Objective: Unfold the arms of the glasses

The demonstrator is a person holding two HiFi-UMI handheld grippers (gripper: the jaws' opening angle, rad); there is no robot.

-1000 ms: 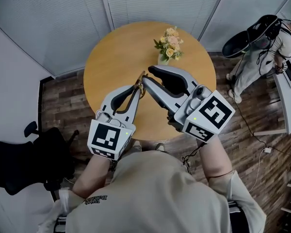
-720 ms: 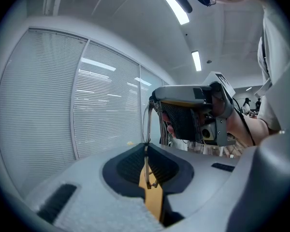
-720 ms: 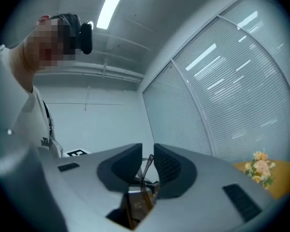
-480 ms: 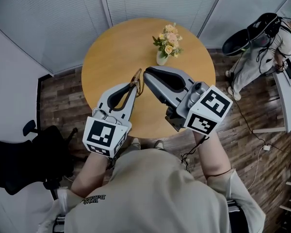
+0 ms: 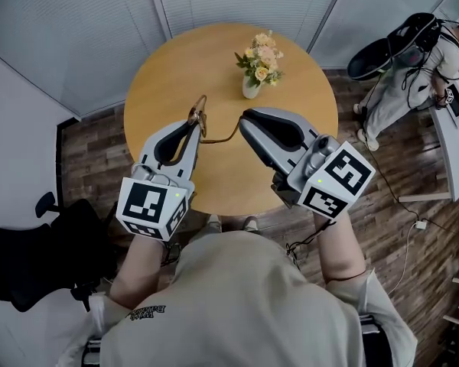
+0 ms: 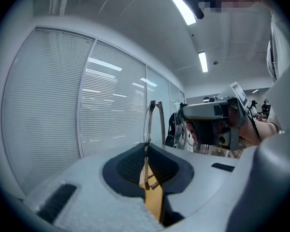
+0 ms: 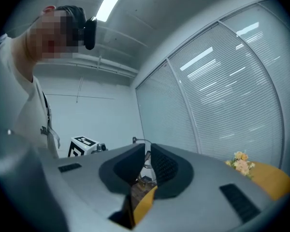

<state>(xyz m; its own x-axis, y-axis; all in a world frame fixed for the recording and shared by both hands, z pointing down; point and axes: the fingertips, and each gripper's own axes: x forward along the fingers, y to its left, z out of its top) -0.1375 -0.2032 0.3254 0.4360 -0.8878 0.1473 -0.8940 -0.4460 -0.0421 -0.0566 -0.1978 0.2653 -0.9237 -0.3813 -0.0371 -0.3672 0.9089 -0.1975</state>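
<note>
Thin gold-rimmed glasses (image 5: 198,112) hang in the air above the round wooden table (image 5: 214,60), held between my two grippers. My left gripper (image 5: 194,125) is shut on the frame; in the left gripper view a lens rim (image 6: 149,120) stands upright out of the closed jaws (image 6: 146,146). One arm of the glasses (image 5: 219,138) stretches to the right to my right gripper (image 5: 243,125), which is shut on its end. The right gripper view shows that thin wire (image 7: 144,159) pinched between the dark pads (image 7: 147,151). The other arm is hidden.
A small white vase of flowers (image 5: 253,66) stands on the far part of the table, just beyond the right gripper. A black office chair (image 5: 30,258) is at the lower left. A person (image 5: 436,56) stands by a desk at the far right.
The grippers have drawn apart: the left one moved left with the frame, and the glasses' arm now stretches open between them. Earlier the two tips were touching.
</note>
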